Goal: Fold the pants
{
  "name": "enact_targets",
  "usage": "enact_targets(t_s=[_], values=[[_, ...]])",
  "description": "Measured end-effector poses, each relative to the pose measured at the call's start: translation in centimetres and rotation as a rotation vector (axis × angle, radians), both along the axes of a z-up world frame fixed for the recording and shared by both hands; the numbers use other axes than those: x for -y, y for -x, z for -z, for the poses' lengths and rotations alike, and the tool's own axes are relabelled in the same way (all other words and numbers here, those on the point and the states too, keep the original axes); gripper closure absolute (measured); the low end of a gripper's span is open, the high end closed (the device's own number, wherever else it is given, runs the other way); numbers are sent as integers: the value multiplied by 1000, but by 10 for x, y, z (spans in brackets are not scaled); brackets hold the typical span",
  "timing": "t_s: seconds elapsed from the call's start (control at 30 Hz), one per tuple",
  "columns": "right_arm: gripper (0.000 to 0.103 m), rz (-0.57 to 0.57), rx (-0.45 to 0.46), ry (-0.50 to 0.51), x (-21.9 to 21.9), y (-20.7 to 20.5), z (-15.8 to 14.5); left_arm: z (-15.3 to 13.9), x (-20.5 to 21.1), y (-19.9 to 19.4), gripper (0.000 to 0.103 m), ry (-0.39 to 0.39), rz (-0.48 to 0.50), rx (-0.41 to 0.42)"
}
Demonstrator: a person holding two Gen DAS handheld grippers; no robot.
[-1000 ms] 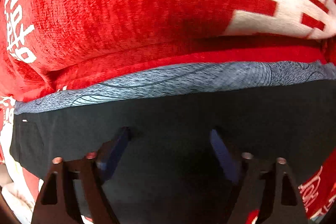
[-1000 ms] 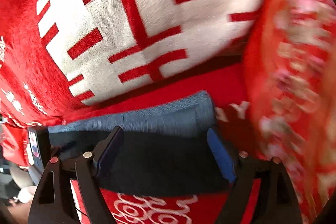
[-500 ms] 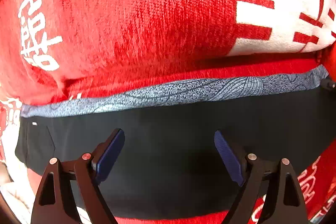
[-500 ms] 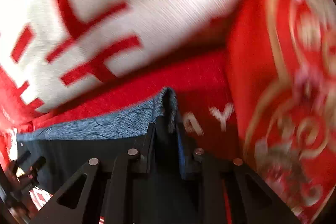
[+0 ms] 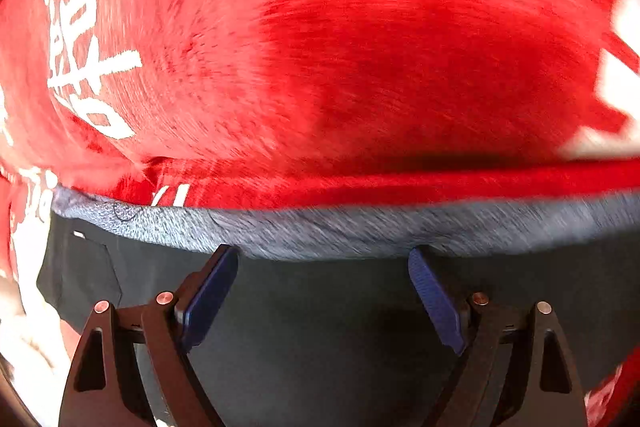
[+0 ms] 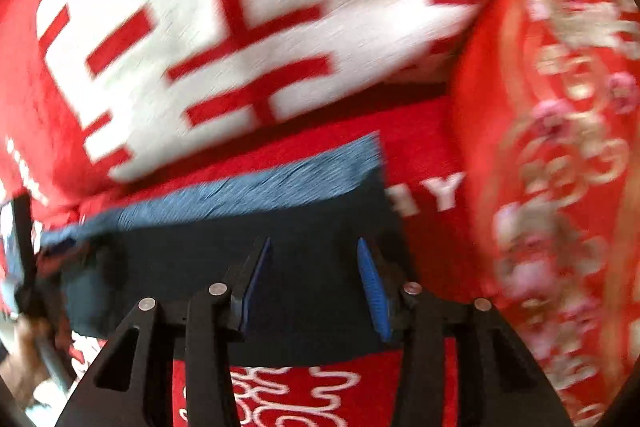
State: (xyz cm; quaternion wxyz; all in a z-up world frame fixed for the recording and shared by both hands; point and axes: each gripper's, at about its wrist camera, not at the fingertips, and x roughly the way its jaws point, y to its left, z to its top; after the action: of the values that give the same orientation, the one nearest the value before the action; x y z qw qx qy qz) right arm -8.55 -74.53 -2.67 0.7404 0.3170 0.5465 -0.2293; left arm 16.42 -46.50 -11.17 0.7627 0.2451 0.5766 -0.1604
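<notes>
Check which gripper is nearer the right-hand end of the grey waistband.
Right. The right gripper hovers just below the waistband's end; the left gripper sits mid-band, with band running on to its right.

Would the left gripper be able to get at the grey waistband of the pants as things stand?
Probably yes: the left gripper is open, its fingertips sit right at the waistband, and nothing lies over that edge.

Bright, even light saturates the red blanket point(image 5: 360, 47) in both fisheye views; motion blur streaks its pile and the pants point(image 5: 320, 327) waistband, a soft shadow pools at centre, and black vignetting curves the frame corners.
</notes>
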Motion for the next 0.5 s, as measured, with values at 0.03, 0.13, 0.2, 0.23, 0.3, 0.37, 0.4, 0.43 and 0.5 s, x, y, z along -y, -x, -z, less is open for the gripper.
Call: enact_targets(t_s=[0.03,0.13,0.2,0.23,0.3,0.37,0.4,0.43,0.5], values=[[55,-5,-10,-17,-2,-5,10,5,-1,-8,15,-4,-14,7],[55,-34,-78,-54,-4,-9,40,8,-21,-29,15,-4,-62,1],[55,-72,-84,2,-9,-7,37,2,-37,-40,15,3,-87,-11],[55,-82,-98,15,-14,-9,35,-4,-47,-47,15,0,-86,-5],[55,-77,-96,-3,-25,-2,25,-14,-72,-54,15,-15,-76,9],[54,-71,-55,-61,-38,5,16,-24,-105,-62,15,-34,-78,14],[54,-72,-39,-88,-48,7,12,-29,-127,-68,15,-44,-84,16],[54,-75,-7,-136,-63,7,7,-32,-143,-68,15,-54,-90,16],[54,-85,48,-220,-87,2,3,-37,-176,-78,15,-72,-91,17]])
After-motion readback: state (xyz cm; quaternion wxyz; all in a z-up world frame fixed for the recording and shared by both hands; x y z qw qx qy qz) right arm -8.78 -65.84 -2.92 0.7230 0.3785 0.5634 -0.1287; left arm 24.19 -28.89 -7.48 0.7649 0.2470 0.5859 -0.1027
